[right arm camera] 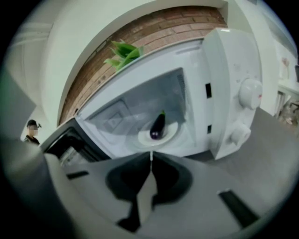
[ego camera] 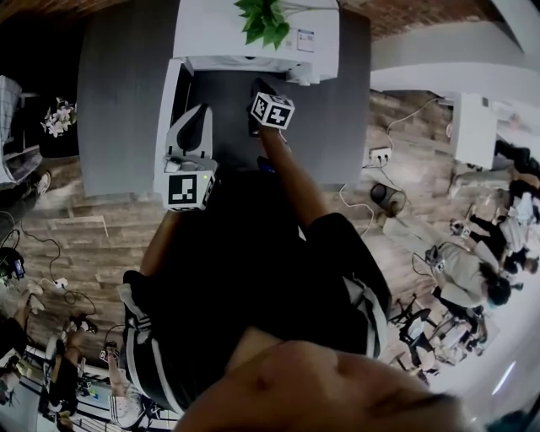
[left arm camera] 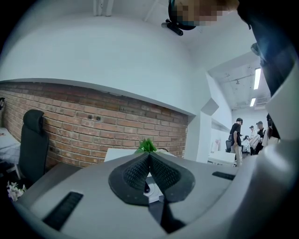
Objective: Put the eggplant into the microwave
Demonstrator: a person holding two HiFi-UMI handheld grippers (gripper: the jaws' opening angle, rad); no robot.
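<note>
A dark purple eggplant [right arm camera: 157, 127] lies on the white turntable plate [right arm camera: 169, 135] inside the open white microwave [right arm camera: 219, 79]. My right gripper [right arm camera: 151, 157] is shut and empty, a short way in front of the microwave's opening and apart from the eggplant. In the head view the right gripper [ego camera: 258, 85] points at the microwave [ego camera: 253, 34]. The microwave's door [ego camera: 171, 110] is swung out to the left. My left gripper [ego camera: 199, 112] hovers beside that door. In its own view the left gripper [left arm camera: 149, 155] is shut on nothing. The eggplant is hidden in the head view.
The microwave stands on a grey table [ego camera: 118, 110], with a green plant [ego camera: 266, 18] on top and two knobs [right arm camera: 250, 93] on its panel. A brick wall [left arm camera: 93, 121] is behind. Cables, a socket strip [ego camera: 380, 155] and several people [ego camera: 472, 270] are on the wooden floor.
</note>
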